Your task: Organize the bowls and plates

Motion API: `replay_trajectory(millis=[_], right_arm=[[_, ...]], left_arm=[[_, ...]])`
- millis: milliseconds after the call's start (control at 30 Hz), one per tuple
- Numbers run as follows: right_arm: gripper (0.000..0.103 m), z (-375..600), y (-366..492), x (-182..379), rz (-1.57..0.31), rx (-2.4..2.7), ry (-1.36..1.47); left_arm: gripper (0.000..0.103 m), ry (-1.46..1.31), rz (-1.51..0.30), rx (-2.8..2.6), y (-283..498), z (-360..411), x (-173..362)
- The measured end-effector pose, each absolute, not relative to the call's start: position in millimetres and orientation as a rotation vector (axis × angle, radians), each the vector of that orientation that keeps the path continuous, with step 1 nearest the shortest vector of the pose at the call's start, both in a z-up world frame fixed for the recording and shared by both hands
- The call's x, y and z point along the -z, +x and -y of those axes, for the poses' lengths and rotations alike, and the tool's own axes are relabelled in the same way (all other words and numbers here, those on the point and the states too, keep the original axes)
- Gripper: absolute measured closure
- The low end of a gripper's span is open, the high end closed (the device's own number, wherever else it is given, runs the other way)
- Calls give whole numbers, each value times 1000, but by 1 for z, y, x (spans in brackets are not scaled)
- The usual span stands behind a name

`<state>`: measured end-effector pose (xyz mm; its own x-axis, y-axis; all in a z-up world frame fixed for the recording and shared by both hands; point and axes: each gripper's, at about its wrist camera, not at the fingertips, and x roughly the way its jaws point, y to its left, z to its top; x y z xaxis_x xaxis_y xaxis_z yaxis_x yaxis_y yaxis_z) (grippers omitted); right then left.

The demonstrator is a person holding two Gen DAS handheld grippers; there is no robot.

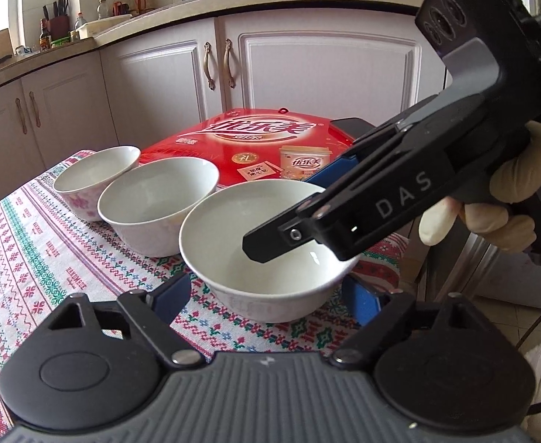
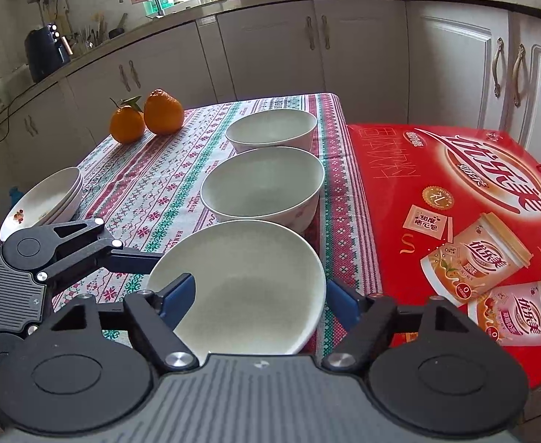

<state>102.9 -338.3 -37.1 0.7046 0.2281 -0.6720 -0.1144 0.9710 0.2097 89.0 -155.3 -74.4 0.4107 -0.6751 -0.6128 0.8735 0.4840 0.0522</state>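
Right wrist: patterned tablecloth (image 2: 152,184) before white cabinets (image 2: 270,51).

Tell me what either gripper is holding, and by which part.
Nothing looks clamped yet. The right gripper is open across the nearest bowl, one finger inside, one outside its rim. The left gripper is open, flanking that bowl.

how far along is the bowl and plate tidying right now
Done: the plates already sit stacked at the table's edge. In hand: the right claw straddles the rim of the nearest bowl, one finger inside, jaws open, while the left claw brackets that bowl, also open. Left: the middle bowl and far bowl stand separate, unstacked.
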Motion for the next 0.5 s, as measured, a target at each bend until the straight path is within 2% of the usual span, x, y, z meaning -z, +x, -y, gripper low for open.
replay_trajectory(millis=[133,500], right_arm=[[26,340,103,37,-767,-199,179],[26,329,102,31,-768,-221,163]], left_arm=[[19,404,-563,1011,88,157,73],[19,394,-582,987,84,146,67]])
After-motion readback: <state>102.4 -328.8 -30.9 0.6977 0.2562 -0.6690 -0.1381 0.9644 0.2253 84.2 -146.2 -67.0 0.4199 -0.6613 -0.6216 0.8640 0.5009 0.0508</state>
